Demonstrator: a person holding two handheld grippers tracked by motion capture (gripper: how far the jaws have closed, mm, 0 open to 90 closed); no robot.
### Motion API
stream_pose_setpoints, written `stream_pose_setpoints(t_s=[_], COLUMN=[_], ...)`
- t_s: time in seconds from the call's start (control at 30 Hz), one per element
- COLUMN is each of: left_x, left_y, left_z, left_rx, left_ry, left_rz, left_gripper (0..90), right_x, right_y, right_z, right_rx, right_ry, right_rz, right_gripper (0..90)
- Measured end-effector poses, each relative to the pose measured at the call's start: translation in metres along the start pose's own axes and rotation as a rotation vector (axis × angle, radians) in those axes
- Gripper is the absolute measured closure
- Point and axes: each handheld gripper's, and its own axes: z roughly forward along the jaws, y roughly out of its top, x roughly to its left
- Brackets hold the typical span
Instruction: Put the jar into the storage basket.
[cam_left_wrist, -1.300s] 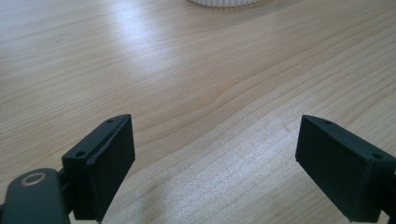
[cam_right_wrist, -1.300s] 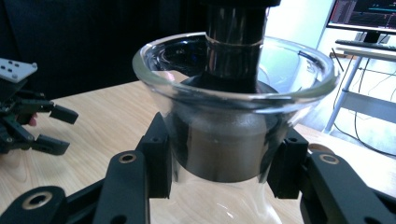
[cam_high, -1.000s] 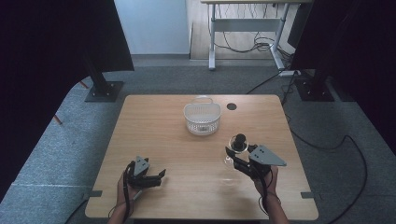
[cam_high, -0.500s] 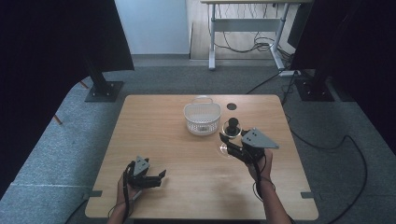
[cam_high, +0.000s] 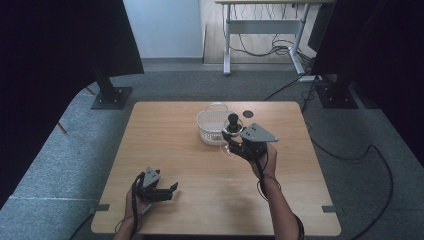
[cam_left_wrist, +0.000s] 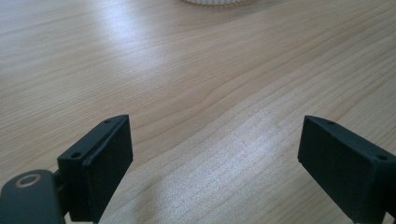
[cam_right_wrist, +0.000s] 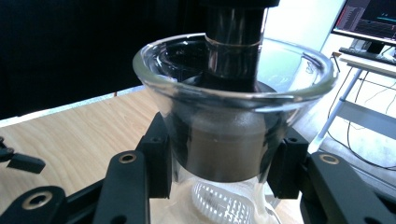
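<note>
Right gripper (cam_high: 231, 141) clamped on a clear glass carafe (cam_right_wrist: 233, 135) with a black stopper (cam_high: 232, 120), held above the counter (cam_high: 170, 150), just at 4 o'clock of the white basket (cam_high: 210, 127). Left gripper (cam_high: 167, 190) spread wide, holding nothing, low over the counter near 7 o'clock, well apart from both.

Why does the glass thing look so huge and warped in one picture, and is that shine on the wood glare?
Right gripper view: the glass vessel sits right against the lens, so it bulges. Left gripper view: a pale glare streak crosses the table.
</note>
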Motion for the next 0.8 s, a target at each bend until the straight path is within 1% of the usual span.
stream_pose_setpoints(t_s=[0.23, 0.43, 0.57, 0.8], left_x=[0.002, 0.001, 0.002, 0.002], left_y=[0.000, 0.000, 0.000, 0.000], left_z=[0.000, 0.000, 0.001, 0.001], left_rx=[-0.002, 0.003, 0.004, 0.006], left_ry=[-0.005, -0.006, -0.010, -0.015], left_rz=[-0.010, -0.003, -0.004, -0.003], left_gripper=[9.9, 9.9, 9.9, 10.0], right_x=[-0.002, -0.004, -0.007, -0.015], right_y=[0.011, 0.018, 0.021, 0.021], right_z=[0.014, 0.026, 0.035, 0.052], right_rx=[0.014, 0.032, 0.043, 0.061], right_ry=[-0.008, -0.020, -0.024, -0.037], right_rz=[-0.004, -0.012, -0.010, 0.010], right_gripper=[51.7, 51.7, 51.7, 51.7])
